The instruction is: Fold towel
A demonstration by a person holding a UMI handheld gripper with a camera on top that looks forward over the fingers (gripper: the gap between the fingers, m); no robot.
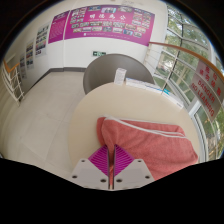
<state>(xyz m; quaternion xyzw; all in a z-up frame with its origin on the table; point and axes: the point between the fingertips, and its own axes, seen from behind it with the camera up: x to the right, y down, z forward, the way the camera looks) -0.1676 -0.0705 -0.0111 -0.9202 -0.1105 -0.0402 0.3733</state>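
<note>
A pink-orange towel (150, 143) lies on the cream round table (120, 102), spread ahead and to the right of my fingers. My gripper (111, 158) is shut on the towel's near left edge. The two magenta pads (120, 160) press together with a thin strip of the cloth pinched between them. A fold or raised edge of the towel runs from the fingers up toward the far right corner.
A grey chair (115, 70) stands beyond the table's far side. The white tiled floor (40, 110) opens to the left. Pink posters (105, 22) hang on the back wall, and a glass wall with a railing (195, 75) runs along the right.
</note>
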